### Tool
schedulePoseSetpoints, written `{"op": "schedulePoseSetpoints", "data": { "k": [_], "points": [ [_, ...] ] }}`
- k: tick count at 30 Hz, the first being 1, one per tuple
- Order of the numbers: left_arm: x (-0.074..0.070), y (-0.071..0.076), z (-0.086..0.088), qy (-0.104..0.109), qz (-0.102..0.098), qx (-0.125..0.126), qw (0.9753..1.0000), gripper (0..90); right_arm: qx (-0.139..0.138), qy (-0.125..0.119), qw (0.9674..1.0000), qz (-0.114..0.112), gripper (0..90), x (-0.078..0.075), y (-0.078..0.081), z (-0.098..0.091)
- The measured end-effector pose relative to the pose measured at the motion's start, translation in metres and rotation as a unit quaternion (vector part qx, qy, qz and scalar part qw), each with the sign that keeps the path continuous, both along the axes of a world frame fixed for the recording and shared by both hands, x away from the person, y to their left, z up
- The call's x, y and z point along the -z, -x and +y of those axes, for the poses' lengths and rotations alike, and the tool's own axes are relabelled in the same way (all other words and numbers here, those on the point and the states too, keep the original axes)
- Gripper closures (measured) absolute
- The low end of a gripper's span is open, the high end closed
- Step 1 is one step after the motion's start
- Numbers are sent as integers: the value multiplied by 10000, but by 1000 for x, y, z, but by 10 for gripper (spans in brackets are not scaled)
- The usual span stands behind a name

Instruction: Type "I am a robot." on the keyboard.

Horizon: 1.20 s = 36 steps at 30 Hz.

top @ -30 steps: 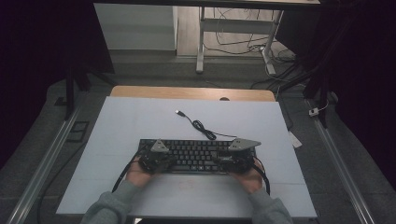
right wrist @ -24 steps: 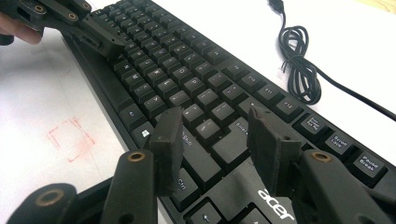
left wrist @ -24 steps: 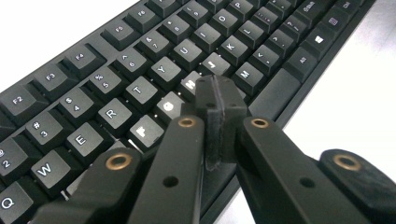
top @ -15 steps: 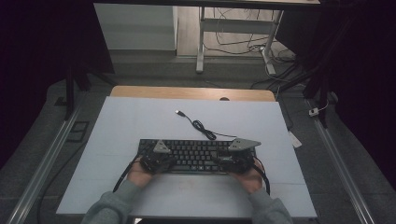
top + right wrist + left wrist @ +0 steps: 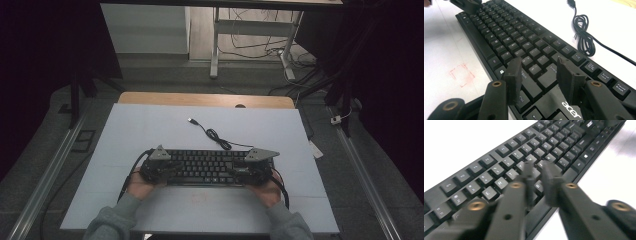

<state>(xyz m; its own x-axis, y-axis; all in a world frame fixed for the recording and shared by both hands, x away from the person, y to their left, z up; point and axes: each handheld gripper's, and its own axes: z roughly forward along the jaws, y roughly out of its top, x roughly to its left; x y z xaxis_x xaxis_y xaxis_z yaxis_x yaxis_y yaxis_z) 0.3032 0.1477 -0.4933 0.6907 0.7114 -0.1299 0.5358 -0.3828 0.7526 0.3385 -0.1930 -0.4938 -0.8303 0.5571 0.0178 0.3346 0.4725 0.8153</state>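
Hovering over keyboard [image 5: 205, 167] | left gripper [image 5: 537, 173] just opening, empty | right gripper [image 5: 537, 72] apart, empty

Dim high view with dark surroundings, pale desk [image 5: 150, 130] evenly lit, desk glaring white in both tool views, left tool [image 5: 537, 173] motion-blurred, keyboard [image 5: 499, 165] soft toward 1 o'clock

A red square outline [image 5: 461, 74] was seen drawn on the white table [image 5: 150, 130] (wooden far edge [image 5: 200, 99]).
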Motion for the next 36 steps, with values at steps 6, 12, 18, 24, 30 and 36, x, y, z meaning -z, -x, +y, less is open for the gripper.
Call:
{"op": "schedulePoseSetpoints", "data": {
  "k": [6,12,18,24,30,36],
  "points": [
    [-2,3,8,16,51,-153,9999,469,-7,-28,10000,10,556,0,0,0],
    [-1,2,14,28,91,-286,9995,402,-7,-20,10000,10,554,0,0,0],
    [-1,2,16,36,85,-306,9995,382,-3,-30,10000,-14,554,0,0,0],
    [-1,1,18,45,111,-323,9994,371,-19,-86,10000,-45,554,-2,0,2],
    [1,-1,17,2,135,-335,9993,363,-113,-125,9998,-86,556,-7,-3,16],
    [2,-2,16,-59,143,-282,9995,357,-200,-38,9997,-94,583,-9,-8,40]
  ]
}}
